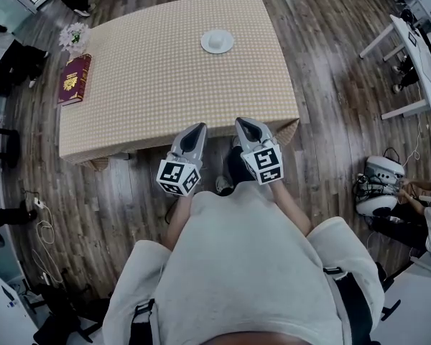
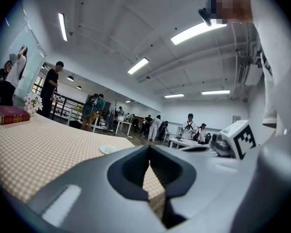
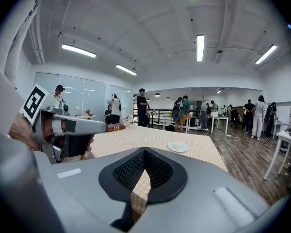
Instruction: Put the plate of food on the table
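A small white plate (image 1: 217, 41) lies on the checkered tablecloth of the table (image 1: 165, 85), toward its far right; whether it holds food I cannot tell. The plate (image 2: 109, 149) also appears beyond the jaws in the left gripper view, and the plate (image 3: 178, 147) appears likewise in the right gripper view. My left gripper (image 1: 195, 131) and right gripper (image 1: 246, 125) hang side by side just off the table's near edge, both shut and empty. The left gripper (image 2: 149, 165) and the right gripper (image 3: 143, 168) each have their jaws closed together with nothing between.
A dark red book (image 1: 75, 78) lies at the table's left edge, with a small bunch of white flowers (image 1: 74, 34) at the far left corner. White tables (image 1: 416, 56) stand to the right. Several people stand in the room beyond the table (image 3: 184, 113).
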Available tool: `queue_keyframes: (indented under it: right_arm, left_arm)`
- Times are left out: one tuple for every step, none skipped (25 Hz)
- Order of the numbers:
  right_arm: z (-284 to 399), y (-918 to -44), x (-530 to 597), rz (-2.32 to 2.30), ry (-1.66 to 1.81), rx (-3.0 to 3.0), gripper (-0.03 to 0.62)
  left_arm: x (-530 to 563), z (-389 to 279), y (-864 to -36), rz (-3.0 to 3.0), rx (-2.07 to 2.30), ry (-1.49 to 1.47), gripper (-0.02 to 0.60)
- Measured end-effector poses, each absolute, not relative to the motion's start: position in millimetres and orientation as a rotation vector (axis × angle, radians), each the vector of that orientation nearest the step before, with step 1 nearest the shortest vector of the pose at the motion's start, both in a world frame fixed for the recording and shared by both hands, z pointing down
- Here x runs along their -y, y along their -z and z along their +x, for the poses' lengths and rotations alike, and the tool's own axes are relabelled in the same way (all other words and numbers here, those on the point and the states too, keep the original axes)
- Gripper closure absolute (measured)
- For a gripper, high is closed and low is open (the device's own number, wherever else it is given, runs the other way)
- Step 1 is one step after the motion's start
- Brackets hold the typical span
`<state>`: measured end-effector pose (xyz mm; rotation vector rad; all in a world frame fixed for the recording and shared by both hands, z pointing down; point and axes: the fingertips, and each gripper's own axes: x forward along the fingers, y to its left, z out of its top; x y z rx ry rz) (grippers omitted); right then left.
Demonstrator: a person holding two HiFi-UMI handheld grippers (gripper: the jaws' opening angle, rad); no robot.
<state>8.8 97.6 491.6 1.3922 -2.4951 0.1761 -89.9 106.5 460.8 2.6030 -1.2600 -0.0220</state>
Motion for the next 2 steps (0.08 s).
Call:
queue_keyframes:
  right_arm:
    - [8.2, -491.6, -96.9, 1.392, -0.176, 2.494, 0.597]
    - [7.5, -491.6, -96.1, 1.391, -0.175, 2.493, 0.597]
  left_arm:
    - [-106.1, -90.6, -461.2, 2.6, 1.261, 0.022, 0.574]
    - [-105.7, -91.4, -461.7, 2.597, 1.261, 0.022, 0.573]
